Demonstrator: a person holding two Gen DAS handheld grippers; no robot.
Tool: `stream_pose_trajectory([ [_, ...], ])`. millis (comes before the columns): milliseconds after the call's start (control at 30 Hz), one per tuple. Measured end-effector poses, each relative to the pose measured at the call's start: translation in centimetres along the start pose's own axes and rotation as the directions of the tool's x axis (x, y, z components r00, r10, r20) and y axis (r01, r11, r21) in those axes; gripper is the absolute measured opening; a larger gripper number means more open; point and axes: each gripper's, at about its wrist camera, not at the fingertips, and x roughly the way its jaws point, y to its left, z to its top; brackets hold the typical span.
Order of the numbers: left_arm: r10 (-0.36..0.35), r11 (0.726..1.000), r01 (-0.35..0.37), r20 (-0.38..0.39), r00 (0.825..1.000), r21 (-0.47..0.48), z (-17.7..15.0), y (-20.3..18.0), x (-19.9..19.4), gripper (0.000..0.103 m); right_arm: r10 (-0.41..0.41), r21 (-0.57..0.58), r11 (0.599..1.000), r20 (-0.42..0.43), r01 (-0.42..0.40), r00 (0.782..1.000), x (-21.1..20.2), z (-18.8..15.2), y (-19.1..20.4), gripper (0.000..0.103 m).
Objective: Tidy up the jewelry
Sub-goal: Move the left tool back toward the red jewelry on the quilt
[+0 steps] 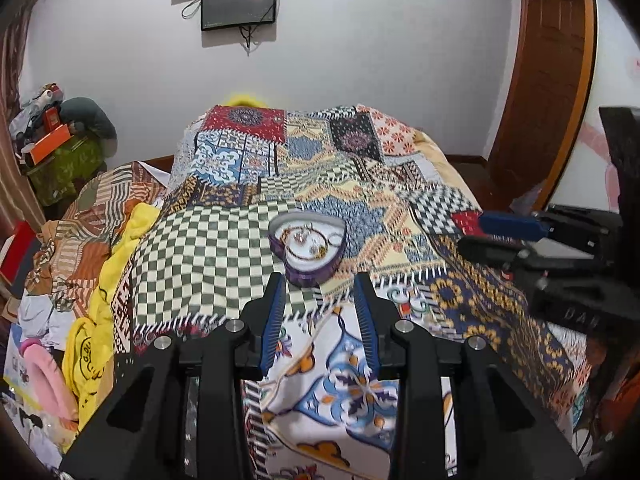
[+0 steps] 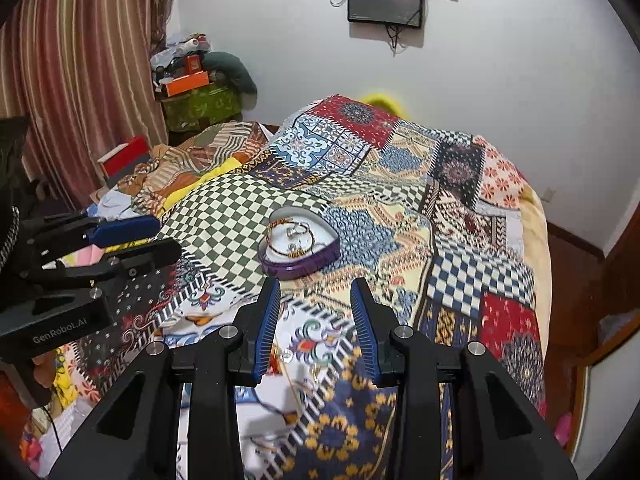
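- Left hand-held gripper: jaws spread wide, nothing between them, poised just short of the heart-shaped box at 12 o'clock.
- Right hand-held gripper: likewise wide apart and empty, hovering over the patchwork quilt on the bed, same box at 12 o'clock.
- Quilt soft and rumpled: risk of the box tipping or sliding under a one-sided push, spilling what lies inside.
- Purple-walled, white-lined box holding bangles and small silvery pieces, probably rings or earrings; too small to tell.
- Loose thin chain with small clear stones on the quilt at 6 o'clock between the right fingers; easily lost against the busy print, or snagged and dragged rather than lifted cleanly.
- Thick ribbed pads against such fine links: pinch likely to catch fabric too.
- Grippers near each other; danger of collision over the box.
- Readable writing: "GenRobot.AI" on the left unit's body in the right wrist view; "DAN" or similar, blurred, on the right unit's body in the left view.
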Motion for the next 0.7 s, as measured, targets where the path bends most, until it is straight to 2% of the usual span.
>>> stream_pose_trajectory([
  [300, -0.031, 1.0, 0.031, -0.072, 0.997, 0.0, -2.4, -1.2, 1.6, 0.034, -0.023, 0.025, 0.999, -0.048, 0.024, 0.999, 0.2, -2.7, -1.5, 0.034],
  [567, -0.042, 0.999, 0.042, -0.149, 0.988, -0.005, -4.3, -1.6, 4.3, 0.034, 0.017, 0.06, 0.998, -0.121, -0.009, 0.993, 1.9, -5.3, -2.7, 0.036],
  [700, -0.043, 0.999, 0.046, -0.17, 0.984, 0.014, -5.0, -2.0, 5.2, 0.034, 0.014, 0.04, 0.999, -0.147, -0.008, 0.989, 2.6, -6.2, -2.4, 0.036],
])
